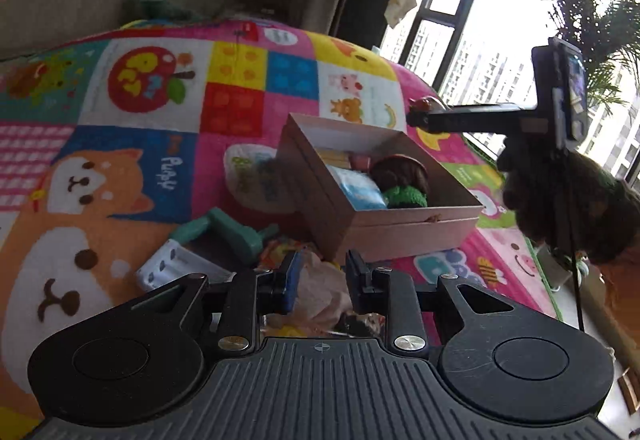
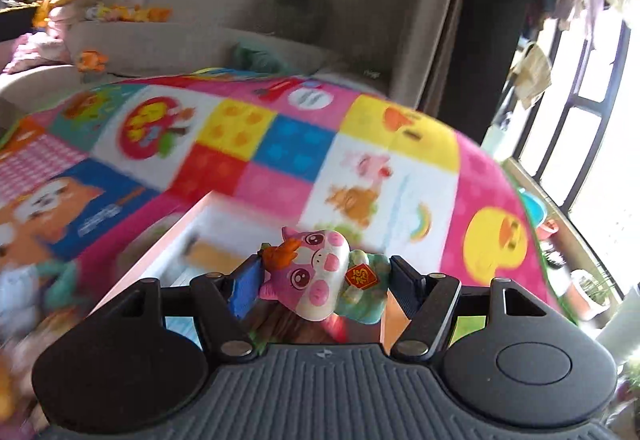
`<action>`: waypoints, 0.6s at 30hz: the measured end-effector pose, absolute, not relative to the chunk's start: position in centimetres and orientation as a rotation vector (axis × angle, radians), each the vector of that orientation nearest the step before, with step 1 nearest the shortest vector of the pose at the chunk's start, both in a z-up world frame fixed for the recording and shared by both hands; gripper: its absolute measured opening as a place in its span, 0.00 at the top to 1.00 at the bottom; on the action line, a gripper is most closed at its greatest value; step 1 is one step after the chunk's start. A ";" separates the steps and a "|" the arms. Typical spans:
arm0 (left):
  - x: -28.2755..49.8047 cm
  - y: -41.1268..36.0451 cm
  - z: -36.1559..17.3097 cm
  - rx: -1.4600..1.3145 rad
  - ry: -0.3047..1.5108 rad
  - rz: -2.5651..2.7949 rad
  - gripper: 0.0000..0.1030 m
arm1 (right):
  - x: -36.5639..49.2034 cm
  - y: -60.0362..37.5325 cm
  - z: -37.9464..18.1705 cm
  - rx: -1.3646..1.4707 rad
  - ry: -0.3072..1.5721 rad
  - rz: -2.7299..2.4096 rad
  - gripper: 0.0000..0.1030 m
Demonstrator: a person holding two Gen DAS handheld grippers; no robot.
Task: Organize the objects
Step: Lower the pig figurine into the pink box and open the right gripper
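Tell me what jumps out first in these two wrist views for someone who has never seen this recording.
The bright cartoon play mat fills both views. On it sits an open pink box already holding toys, with more scattered at its left corner. In the right wrist view, the right tool grips a pink pig figurine above that box.

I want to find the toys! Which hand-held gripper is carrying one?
The right hand-held gripper: it grips a pink pig figurine above the box. The left one holds none.
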State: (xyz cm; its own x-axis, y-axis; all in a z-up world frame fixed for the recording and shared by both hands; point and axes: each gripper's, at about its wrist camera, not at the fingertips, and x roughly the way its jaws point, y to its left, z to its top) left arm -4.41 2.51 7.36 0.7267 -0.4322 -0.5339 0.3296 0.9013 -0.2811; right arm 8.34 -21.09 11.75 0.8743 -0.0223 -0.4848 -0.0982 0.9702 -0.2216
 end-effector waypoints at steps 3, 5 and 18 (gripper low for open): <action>-4.4 3.2 7.2 -0.170 0.642 -0.391 0.73 | 12.0 -21.8 11.1 -0.187 0.570 0.026 0.22; -4.5 4.1 7.1 -0.174 0.645 -0.354 0.73 | 13.1 -22.7 10.7 -0.134 0.598 0.010 0.20; -4.2 8.0 5.4 -0.291 0.673 -0.200 0.73 | 2.1 -26.2 11.0 0.096 0.603 0.022 0.09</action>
State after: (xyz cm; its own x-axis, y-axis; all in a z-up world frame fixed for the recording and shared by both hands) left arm -4.20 8.00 5.43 0.7652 -0.2748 -0.5822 0.0882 0.9405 -0.3280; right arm 2.07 -26.18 11.00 0.8238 0.0483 -0.5649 0.0077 0.9953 0.0962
